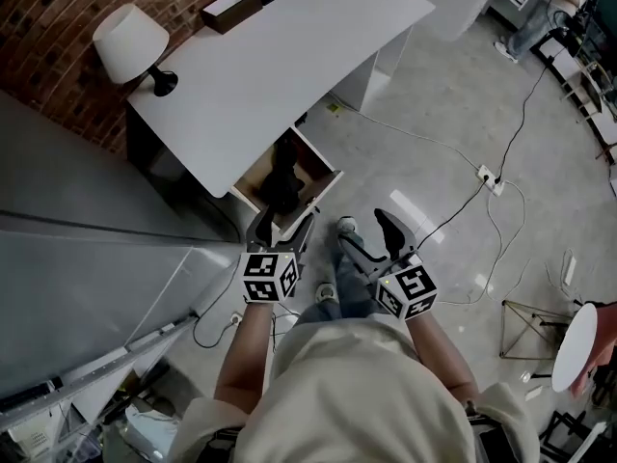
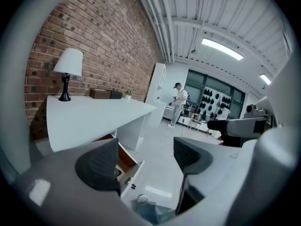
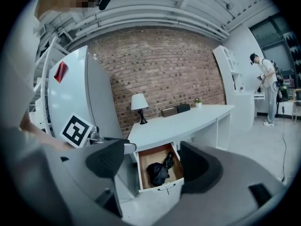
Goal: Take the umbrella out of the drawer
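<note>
Drawer [image 3: 160, 186] already open under surface [image 3: 188, 121]. Umbrella [image 3: 158, 173] lies inside, untouched, ahead of and below both fingers. Left fingers [image 2: 99, 166] apart, empty. Right fingers [image 3: 202, 168] apart, empty, umbrella well beyond them. Left to do: reach in, grip, lift out.

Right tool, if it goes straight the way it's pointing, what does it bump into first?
Probably the open drawer, likely the black umbrella lying in it: both show straight ahead of the right tool. Depth is unclear, so the drawer's front may come first.
</note>
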Action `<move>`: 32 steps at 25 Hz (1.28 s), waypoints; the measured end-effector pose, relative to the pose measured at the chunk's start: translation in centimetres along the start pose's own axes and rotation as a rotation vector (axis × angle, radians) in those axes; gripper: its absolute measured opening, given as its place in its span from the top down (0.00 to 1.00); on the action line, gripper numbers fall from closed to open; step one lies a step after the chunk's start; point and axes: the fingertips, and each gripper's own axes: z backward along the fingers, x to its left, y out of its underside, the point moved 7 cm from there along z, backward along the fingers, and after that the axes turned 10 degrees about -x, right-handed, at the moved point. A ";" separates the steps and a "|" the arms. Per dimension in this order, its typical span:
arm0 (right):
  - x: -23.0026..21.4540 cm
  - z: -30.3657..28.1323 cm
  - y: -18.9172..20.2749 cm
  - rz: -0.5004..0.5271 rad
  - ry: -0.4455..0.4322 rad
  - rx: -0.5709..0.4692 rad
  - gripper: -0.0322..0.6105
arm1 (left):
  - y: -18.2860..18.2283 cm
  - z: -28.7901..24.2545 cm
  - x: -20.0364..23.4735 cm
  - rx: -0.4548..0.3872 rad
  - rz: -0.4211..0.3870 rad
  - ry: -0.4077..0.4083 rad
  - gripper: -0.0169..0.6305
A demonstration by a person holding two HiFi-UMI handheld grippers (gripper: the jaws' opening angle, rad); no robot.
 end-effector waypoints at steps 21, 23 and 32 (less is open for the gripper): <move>-14.7 -16.1 5.2 -0.081 -0.122 0.177 0.40 | 11.6 -18.7 11.5 0.244 0.082 -0.284 0.38; -15.6 -16.7 6.2 -0.107 -0.126 0.196 0.40 | 12.8 -19.9 12.5 0.267 0.079 -0.317 0.37; -17.2 -19.2 9.9 -0.173 -0.183 0.275 0.40 | 19.2 -23.1 17.4 0.431 0.063 -0.437 0.29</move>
